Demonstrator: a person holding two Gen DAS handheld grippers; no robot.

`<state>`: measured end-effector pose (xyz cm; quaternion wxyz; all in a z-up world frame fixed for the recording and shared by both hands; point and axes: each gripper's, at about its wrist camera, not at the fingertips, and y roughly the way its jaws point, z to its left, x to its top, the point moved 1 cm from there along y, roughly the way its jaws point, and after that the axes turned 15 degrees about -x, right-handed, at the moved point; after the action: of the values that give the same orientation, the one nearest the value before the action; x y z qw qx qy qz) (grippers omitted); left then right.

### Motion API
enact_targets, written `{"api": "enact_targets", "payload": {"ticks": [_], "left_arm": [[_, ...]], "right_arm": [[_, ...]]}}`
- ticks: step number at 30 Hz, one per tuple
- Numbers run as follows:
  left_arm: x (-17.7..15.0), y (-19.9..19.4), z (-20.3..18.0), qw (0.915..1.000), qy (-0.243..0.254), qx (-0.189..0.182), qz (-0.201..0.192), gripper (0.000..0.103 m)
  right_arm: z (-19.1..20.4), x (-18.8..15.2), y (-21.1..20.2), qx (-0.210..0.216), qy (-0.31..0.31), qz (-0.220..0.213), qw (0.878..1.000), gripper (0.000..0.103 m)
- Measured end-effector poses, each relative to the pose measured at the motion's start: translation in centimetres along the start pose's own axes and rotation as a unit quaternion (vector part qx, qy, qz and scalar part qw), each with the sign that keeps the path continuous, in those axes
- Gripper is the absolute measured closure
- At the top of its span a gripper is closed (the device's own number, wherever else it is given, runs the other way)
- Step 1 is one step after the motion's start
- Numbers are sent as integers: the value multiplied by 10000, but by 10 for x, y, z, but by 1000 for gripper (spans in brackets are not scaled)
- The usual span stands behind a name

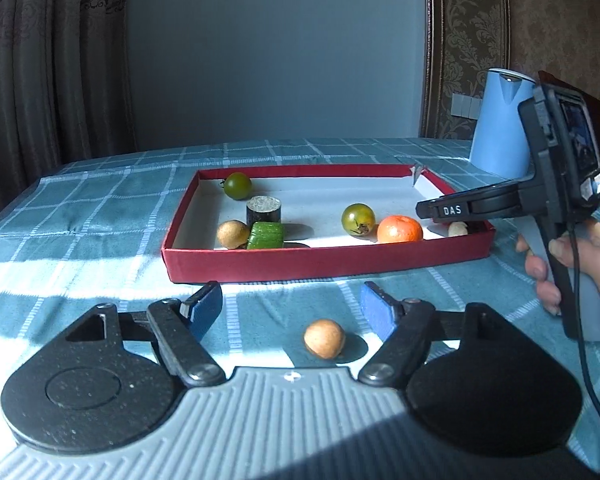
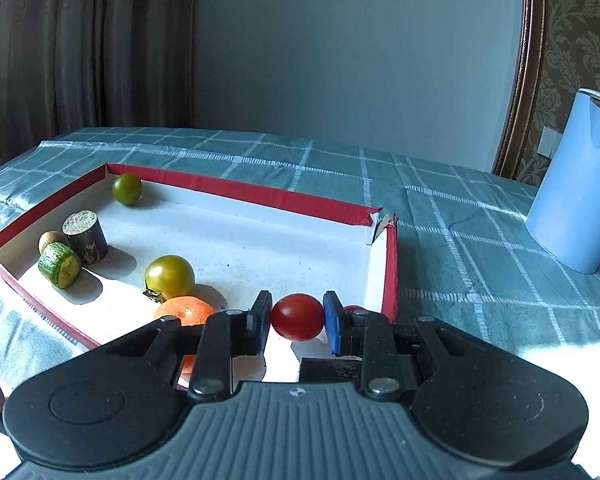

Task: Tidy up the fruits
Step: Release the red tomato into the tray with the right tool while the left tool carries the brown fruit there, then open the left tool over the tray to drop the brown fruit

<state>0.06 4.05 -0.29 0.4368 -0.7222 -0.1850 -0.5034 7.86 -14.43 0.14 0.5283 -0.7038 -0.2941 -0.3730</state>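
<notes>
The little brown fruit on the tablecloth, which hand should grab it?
Left. Its open fingers already sit either side of the brown fruit, while the right gripper is busy holding a red tomato.

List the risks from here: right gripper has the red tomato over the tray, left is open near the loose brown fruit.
1. The red tomato is pinched only at its sides by the right gripper; round and smooth, it could slip, or roll after release into the orange.
2. The brown fruit lies on the tablecloth between the open left gripper fingers; a nudge might roll it away.
</notes>
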Motion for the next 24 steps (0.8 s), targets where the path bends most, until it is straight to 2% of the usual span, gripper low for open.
{"api": "enact_targets", "payload": {"ticks": [1, 3, 5, 6, 7, 8, 9, 10, 12, 16, 19, 24], "left_arm": [[-3, -1, -9, 9999, 89, -110, 4, 23], [-7, 7, -22, 9986, 373, 351, 116, 25], [-8, 22, -25, 9970, 469, 384, 491, 31], [-9, 29, -23, 9963, 410, 340, 672, 47], [-9, 35, -20, 9955, 318, 342, 821, 59], [-8, 37, -16, 9958, 186, 312, 837, 59], [-6, 37, -12, 9963, 37, 267, 814, 72], [-5, 39, -9, 9962, -55, 257, 834, 79], [-3, 41, -5, 9960, -205, 243, 830, 80], [1, 41, -15, 9961, 36, 533, 700, 80], [18, 40, -22, 9969, 174, 642, 423, 80], [52, 60, -19, 9965, 36, 830, 106, 80]], "right_arm": [[-1, 0, -1, 10, 2, -38, 10000, 76], [-2, 1, -2, -29, 30, -56, 10000, 76], [-3, 1, -5, -94, 18, -141, 9999, 76], [-3, 0, -6, -115, 15, -167, 9998, 76], [-5, 0, -8, -148, 50, -199, 9997, 76], [-7, 1, -10, -138, 106, -230, 9996, 76], [-8, 1, -11, -115, 139, -253, 9995, 76], [-10, 2, -13, -103, 180, -287, 9994, 76], [-13, 1, -17, -156, 240, -357, 9990, 76], [-22, 1, -24, -188, 420, -506, 9977, 76], [-28, 3, -28, -145, 585, -586, 9965, 76], [-30, 1, -29, -221, 634, -568, 9961, 76]]}}
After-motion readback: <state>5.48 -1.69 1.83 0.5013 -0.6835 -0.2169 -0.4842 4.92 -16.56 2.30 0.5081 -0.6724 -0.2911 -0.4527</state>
